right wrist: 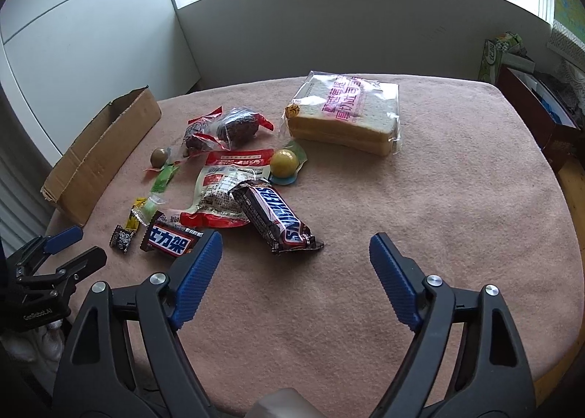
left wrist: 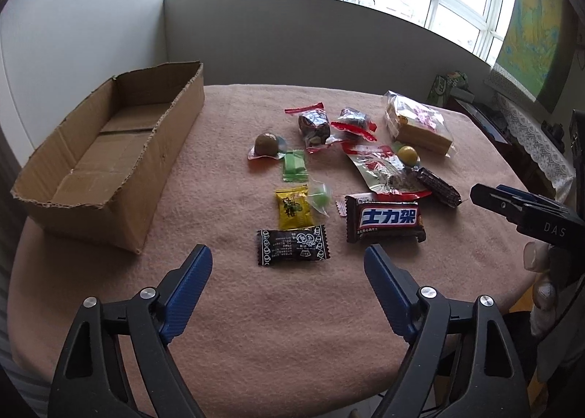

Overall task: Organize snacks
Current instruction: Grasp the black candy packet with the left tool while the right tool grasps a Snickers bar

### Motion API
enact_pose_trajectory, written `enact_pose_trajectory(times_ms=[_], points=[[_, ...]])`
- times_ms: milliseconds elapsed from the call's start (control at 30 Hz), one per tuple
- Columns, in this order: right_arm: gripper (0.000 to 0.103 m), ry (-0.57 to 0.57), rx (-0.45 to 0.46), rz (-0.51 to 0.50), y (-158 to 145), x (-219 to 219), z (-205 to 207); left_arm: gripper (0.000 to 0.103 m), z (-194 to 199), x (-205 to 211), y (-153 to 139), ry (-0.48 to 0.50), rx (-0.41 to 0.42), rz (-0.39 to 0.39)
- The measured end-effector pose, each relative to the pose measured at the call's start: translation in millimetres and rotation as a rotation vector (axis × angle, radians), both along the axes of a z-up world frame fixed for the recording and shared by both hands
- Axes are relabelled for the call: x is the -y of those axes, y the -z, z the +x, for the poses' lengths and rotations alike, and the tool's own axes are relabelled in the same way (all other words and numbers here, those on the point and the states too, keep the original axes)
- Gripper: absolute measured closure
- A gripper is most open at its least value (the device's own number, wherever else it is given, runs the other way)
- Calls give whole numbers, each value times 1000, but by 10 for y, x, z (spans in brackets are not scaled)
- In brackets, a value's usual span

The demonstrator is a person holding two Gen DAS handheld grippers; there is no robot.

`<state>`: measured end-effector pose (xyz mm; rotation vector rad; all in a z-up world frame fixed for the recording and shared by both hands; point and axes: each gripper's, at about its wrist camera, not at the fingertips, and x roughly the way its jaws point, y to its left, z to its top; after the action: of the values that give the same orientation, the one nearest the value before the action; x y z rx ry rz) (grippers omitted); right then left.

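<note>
Both grippers empty: left gripper (left wrist: 289, 264) spread wide above the black candy (left wrist: 292, 247) at lower centre; right gripper (right wrist: 296, 253) likewise before the Snickers (right wrist: 278, 219). Box (left wrist: 109, 158) empty, upper left. Risk: crowded wrappers, so a closing finger may catch a neighbouring packet; slick foil may slip.

Ahead of our left tongs (left wrist: 288, 257), which gape with nothing between them, we see a black sweet wrapper (left wrist: 292, 247) lying flat, a yellow sachet (left wrist: 293, 208) just beyond it, and a brown chocolate bar (left wrist: 384, 222) to the right. Farther off lie a green sachet (left wrist: 294, 169) and two red-sealed packets (left wrist: 329, 124). Well to the left stands an open cardboard box (left wrist: 109, 158). Beyond our right tongs (right wrist: 295, 253), likewise agape, a Snickers bar (right wrist: 278, 215) lies slanted, a bagged bread loaf (right wrist: 347, 114) farther back.
</note>
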<state>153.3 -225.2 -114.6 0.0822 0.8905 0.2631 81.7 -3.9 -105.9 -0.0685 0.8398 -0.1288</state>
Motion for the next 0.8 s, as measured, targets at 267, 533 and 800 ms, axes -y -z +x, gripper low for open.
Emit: enact_pose_trajectory(times_ms=[267,533,800], points=[[23,-56,-48,3,207,-77,342,29,128,-15,166,-6,-40,8],[31,-91,-70,16,266,-132,508,30,264,-3,265,-10,-59,24],[51,-123,-71,12,272,-217,512,44,293,13,276,-16,-47,44]])
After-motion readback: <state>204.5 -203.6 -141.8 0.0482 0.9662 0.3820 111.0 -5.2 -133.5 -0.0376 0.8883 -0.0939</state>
